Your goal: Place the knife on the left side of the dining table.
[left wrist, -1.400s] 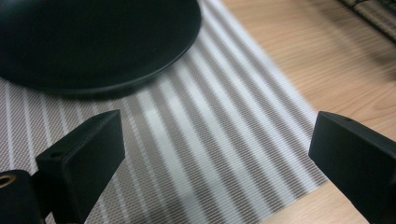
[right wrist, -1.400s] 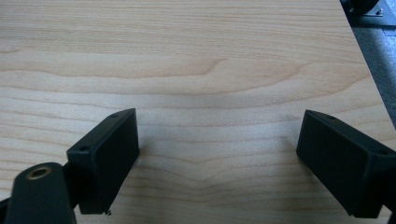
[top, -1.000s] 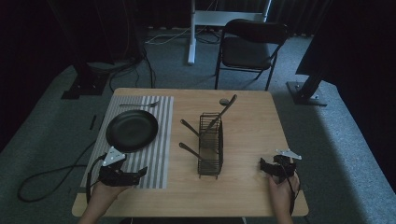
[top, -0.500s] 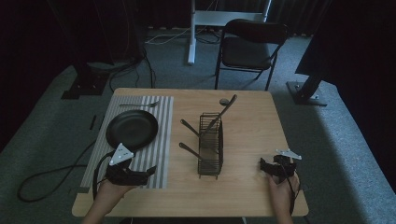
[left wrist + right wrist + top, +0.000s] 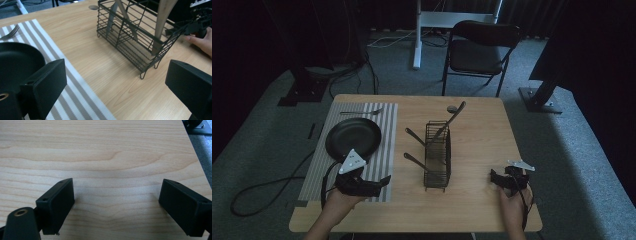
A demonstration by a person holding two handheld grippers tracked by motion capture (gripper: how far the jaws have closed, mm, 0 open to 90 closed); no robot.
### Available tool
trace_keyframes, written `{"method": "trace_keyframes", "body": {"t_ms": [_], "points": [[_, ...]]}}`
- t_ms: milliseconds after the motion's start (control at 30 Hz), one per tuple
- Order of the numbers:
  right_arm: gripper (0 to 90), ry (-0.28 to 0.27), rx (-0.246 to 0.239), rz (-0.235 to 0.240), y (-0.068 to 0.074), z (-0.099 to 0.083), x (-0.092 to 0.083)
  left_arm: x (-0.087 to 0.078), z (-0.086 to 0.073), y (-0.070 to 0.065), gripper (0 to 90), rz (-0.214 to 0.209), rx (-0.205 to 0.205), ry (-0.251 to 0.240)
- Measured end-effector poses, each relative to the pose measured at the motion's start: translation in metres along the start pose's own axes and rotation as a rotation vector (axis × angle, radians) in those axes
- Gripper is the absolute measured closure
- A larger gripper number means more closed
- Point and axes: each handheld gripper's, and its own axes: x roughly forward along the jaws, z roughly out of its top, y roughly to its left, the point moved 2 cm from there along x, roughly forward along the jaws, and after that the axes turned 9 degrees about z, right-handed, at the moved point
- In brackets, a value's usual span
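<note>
the left gripper hangs low over the near right corner of the striped placemat, its jaws spread wide with nothing between them, pointing toward the wire basket. in the left gripper view the jaws frame bare wood and the mat's striped edge, with the basket just beyond on the table. the black pan sits on the mat just behind this gripper, its handle running back under the grey plate of the gripper; a fork lies across the mat's far end.

the basket stands upright near the middle of the table, well apart from both grippers. it holds several utensils: two dark handles stick out of its left side, and a long wooden-handled one leans out of the far end.

the right gripper rests near the table's near right edge, jaws wide apart and empty, aimed left toward the basket. in the right gripper view bare wood lies between its jaws.
</note>
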Motion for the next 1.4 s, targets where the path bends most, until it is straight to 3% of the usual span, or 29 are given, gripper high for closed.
{"method": "trace_keyframes", "body": {"t_ms": [533,933,1133,1200,1400], "points": [[12.1,0.0,0.0,0.001,0.0,0.0,0.0,0.011,0.029,-0.023,4.8,-0.052,0.025,-0.03],[12.1,0.0,0.001,0.0,0.0,0.0,0.0,0.025,0.046,-0.037,4.8,-0.065,0.022,-0.013],[12.1,0.0,0.0,0.0,0.0,0.0,0.0,0.033,0.052,-0.037,7.3,-0.042,-0.037,-0.012],[12.1,0.001,0.0,0.0,0.0,0.0,0.0,0.035,0.052,-0.038,13.9,-0.044,-0.042,-0.015],[12.1,0.0,0.0,0.0,0.0,0.0,0.0,0.042,0.054,-0.04,20.8,-0.047,-0.051,0.006]]}}
